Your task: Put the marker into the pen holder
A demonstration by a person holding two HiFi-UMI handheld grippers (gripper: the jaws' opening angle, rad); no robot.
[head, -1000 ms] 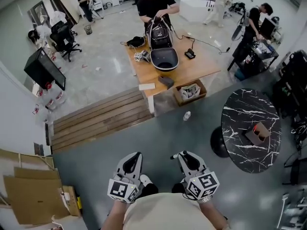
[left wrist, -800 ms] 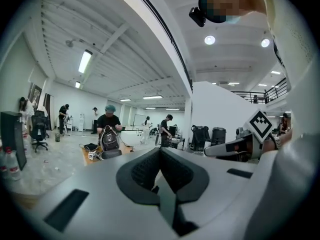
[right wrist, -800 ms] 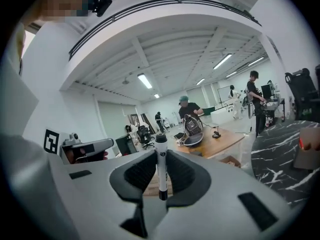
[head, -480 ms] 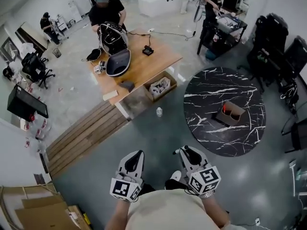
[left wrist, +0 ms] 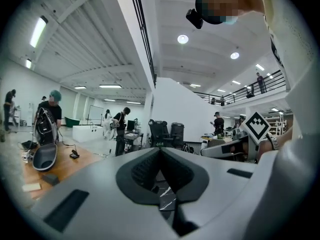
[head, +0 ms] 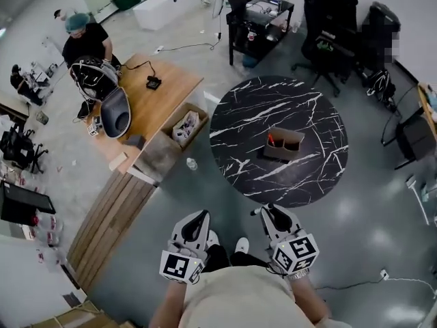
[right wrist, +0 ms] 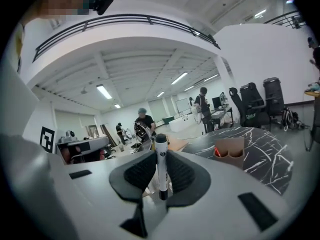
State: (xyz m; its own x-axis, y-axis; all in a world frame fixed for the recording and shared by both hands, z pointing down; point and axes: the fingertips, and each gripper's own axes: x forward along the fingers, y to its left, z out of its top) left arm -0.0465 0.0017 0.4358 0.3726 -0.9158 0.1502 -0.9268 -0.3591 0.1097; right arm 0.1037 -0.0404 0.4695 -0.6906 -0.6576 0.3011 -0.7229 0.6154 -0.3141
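A white marker with a black cap [right wrist: 161, 156] stands upright between the jaws of my right gripper [right wrist: 161, 170], which is shut on it. The pen holder [head: 284, 143], a brown cardboard box with two compartments and something red inside, sits near the middle of the round black marble table [head: 246, 115]. In the right gripper view the pen holder [right wrist: 229, 151] lies ahead and to the right, well apart from the marker. My left gripper [head: 199, 218] is held low beside my right gripper [head: 263, 212]. Nothing sits between the closed jaws of my left gripper [left wrist: 160, 153].
A wooden desk [head: 160, 94] with a helmet-like shell and bags stands at the left, a person in a green cap behind it. A cardboard box [head: 184, 127] sits on the floor beside it. Black office chairs [head: 338, 12] stand beyond the table.
The view has swung right: the marble table with the pen holder has come from the right edge to the centre and nearer. Both grippers keep their place and grip.
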